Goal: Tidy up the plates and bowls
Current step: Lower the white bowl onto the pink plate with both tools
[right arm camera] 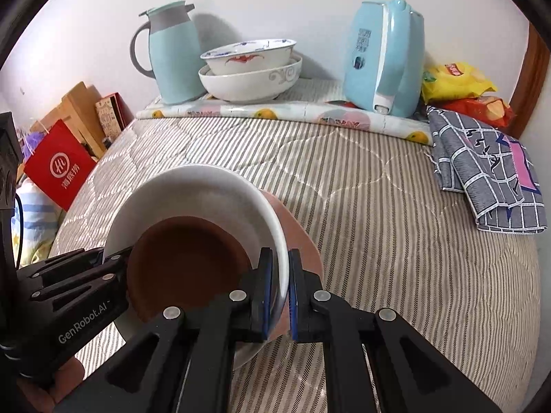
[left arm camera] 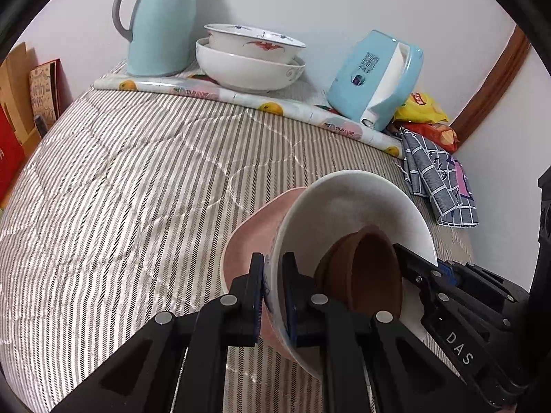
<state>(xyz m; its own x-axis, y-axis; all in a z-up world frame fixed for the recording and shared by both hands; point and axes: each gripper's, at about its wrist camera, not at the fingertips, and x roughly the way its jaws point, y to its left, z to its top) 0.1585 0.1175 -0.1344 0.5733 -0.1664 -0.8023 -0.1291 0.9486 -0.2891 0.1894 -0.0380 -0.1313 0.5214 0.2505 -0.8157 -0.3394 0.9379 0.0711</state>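
Observation:
A white bowl [left arm camera: 347, 203] [right arm camera: 193, 196] holds a small brown bowl [left arm camera: 365, 272] [right arm camera: 186, 261] and sits on a pink plate [left arm camera: 251, 237] [right arm camera: 299, 241]. The stack is tilted above the striped bed cover. My left gripper [left arm camera: 273, 296] is shut on the white bowl's rim at one side. My right gripper [right arm camera: 279, 296] is shut on the rim at the opposite side and shows in the left wrist view [left arm camera: 427, 275]. At the back, a patterned bowl [left arm camera: 255, 41] [right arm camera: 248, 55] sits nested in a larger white bowl [left arm camera: 248, 72] [right arm camera: 248, 84].
A pale blue thermos jug [left arm camera: 162, 24] [right arm camera: 172, 55] and a blue kettle [left arm camera: 375, 79] [right arm camera: 385, 58] flank the stacked bowls on a fruit-print cloth [left arm camera: 241, 96]. A checked cloth [right arm camera: 489, 179] and snack bags [right arm camera: 458, 84] lie right. A red bag [right arm camera: 58, 165] and boxes stand left.

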